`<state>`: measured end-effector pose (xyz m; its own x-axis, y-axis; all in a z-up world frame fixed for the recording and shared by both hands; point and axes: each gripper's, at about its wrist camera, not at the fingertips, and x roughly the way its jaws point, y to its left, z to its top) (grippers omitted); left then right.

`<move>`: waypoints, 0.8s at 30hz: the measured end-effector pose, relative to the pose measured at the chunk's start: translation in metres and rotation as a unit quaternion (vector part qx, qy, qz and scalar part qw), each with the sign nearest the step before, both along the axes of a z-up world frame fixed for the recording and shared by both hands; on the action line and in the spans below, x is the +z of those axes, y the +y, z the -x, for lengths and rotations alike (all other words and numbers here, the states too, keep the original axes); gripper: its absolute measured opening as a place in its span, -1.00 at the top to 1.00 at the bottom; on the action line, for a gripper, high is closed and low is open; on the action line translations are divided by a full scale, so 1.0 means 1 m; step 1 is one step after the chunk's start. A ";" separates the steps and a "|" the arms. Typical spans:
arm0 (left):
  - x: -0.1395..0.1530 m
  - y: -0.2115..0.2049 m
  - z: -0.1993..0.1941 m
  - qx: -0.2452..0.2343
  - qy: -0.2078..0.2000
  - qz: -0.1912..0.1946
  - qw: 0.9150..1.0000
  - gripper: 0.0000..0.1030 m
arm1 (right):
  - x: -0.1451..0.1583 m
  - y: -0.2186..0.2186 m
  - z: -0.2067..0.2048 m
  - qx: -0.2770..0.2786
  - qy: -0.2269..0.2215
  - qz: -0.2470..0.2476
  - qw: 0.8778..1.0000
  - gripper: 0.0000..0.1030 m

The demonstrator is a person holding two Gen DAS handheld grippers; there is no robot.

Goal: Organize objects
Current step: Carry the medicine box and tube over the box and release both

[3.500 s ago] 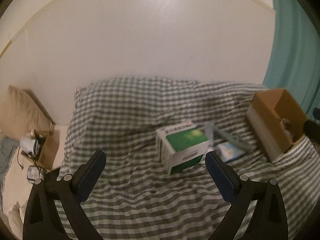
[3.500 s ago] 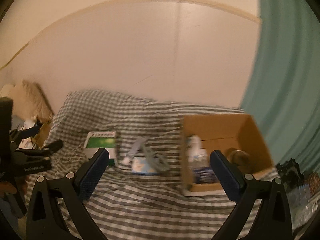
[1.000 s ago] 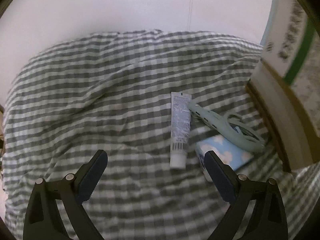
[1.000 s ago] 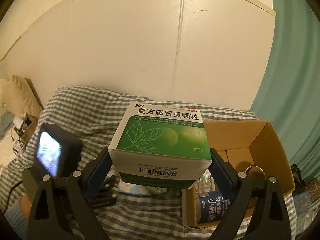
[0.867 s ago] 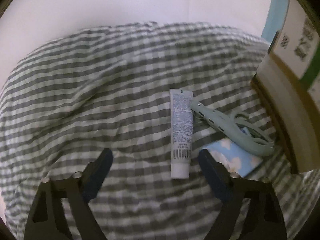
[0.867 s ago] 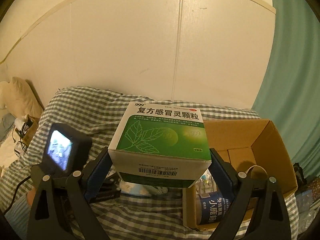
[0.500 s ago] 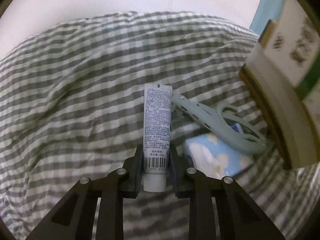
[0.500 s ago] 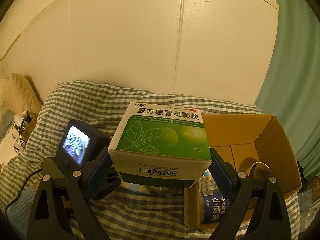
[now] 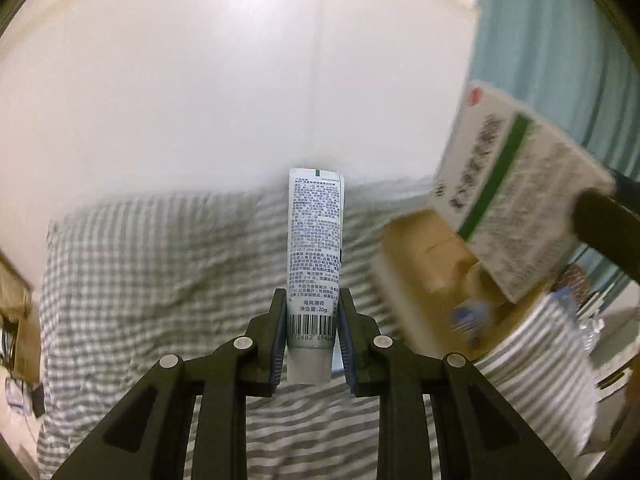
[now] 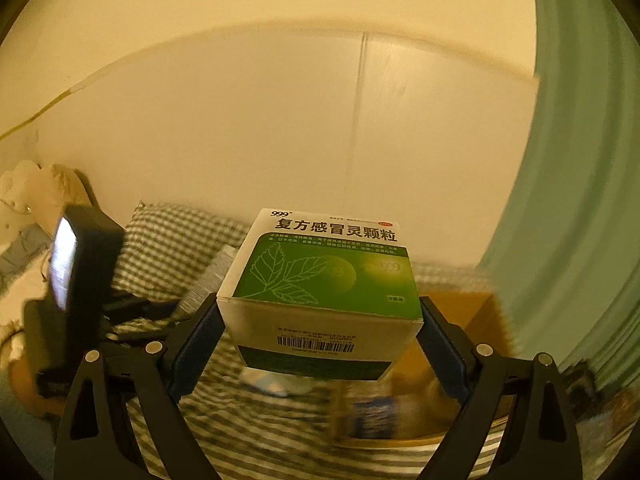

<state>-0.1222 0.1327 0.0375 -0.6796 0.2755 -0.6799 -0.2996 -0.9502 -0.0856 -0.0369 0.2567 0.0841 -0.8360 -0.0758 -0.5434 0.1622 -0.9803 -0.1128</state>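
My left gripper [image 9: 312, 338] is shut on a white ointment tube [image 9: 315, 248] near its cap end and holds it upright above the checked bed cover [image 9: 160, 280]. My right gripper [image 10: 320, 336] is shut on a green and white medicine box [image 10: 324, 288], held in the air. The same medicine box [image 9: 516, 200] shows at the right in the left wrist view, above the open cardboard box [image 9: 432, 280]. The cardboard box [image 10: 460, 344] lies low right in the right wrist view, blurred, with items inside.
The left gripper's body with its lit screen [image 10: 76, 280] is at the left in the right wrist view. A teal curtain [image 10: 580, 200] hangs on the right. A pale pack [image 10: 272, 384] lies on the bed under the medicine box. A pillow [image 10: 60, 184] sits far left.
My left gripper closed on the tube where it lay on the bed and has lifted it clear. My right gripper still holds the medicine box and has tilted upward, beside the cardboard box.
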 end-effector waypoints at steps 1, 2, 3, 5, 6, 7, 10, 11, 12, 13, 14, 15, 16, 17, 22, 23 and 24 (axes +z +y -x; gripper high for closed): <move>0.013 0.008 -0.007 -0.005 0.012 0.000 1.000 0.55 | 0.011 0.006 -0.004 -0.002 0.008 -0.009 1.000 -0.80; 0.024 0.018 -0.013 -0.012 0.024 0.002 1.000 0.55 | 0.022 0.013 -0.007 -0.005 0.014 -0.017 1.000 -0.80; 0.035 0.023 -0.022 -0.018 0.033 0.002 0.999 0.55 | 0.033 0.021 -0.009 -0.008 0.020 -0.025 0.999 -0.80; 0.049 0.041 -0.027 -0.034 0.043 -0.007 0.998 0.55 | 0.049 0.038 -0.012 -0.018 0.027 -0.040 0.999 -0.80; 0.051 0.049 -0.027 -0.041 0.044 -0.010 0.998 0.55 | 0.052 0.046 -0.011 -0.024 0.029 -0.045 0.998 -0.80; 0.053 0.059 -0.028 -0.047 0.044 -0.010 0.998 0.55 | 0.054 0.054 -0.011 -0.031 0.031 -0.049 0.998 -0.80; 0.045 0.087 -0.021 -0.058 0.040 0.004 0.998 0.55 | 0.046 0.084 -0.010 -0.050 0.028 -0.029 0.998 -0.80; 0.039 0.096 -0.017 -0.064 0.033 0.005 0.997 0.55 | 0.040 0.094 -0.003 -0.054 0.019 -0.016 0.998 -0.80; 0.033 0.101 -0.013 -0.068 0.027 0.006 0.997 0.55 | 0.036 0.101 0.003 -0.058 0.015 -0.011 0.998 -0.80; 0.027 0.109 -0.009 -0.072 0.020 0.008 0.997 0.55 | 0.030 0.108 0.009 -0.062 0.011 -0.009 0.998 -0.80; 0.020 0.116 -0.006 -0.076 0.014 0.011 0.997 0.55 | 0.022 0.113 0.018 -0.066 0.005 -0.009 0.998 -0.80; 0.014 0.120 -0.003 -0.079 0.008 0.013 0.997 0.55 | 0.015 0.118 0.025 -0.067 0.000 -0.008 0.998 -0.80; 0.007 0.124 0.001 -0.081 0.002 0.015 0.997 0.55 | 0.008 0.122 0.031 -0.068 -0.007 -0.005 0.998 -0.80; -0.001 0.127 0.005 -0.083 -0.005 0.018 0.996 0.55 | 0.001 0.126 0.039 -0.067 -0.015 -0.003 0.998 -0.80; -0.030 0.143 0.026 -0.090 -0.031 0.025 0.995 0.55 | -0.036 0.147 0.063 -0.071 -0.049 -0.005 0.996 -0.80; -0.035 0.147 0.029 -0.091 -0.036 0.025 0.995 0.55 | -0.041 0.151 0.066 -0.072 -0.055 0.003 0.996 -0.80; -0.039 0.149 0.032 -0.092 -0.040 0.025 0.995 0.54 | -0.047 0.155 0.070 -0.074 -0.062 0.009 0.995 -0.80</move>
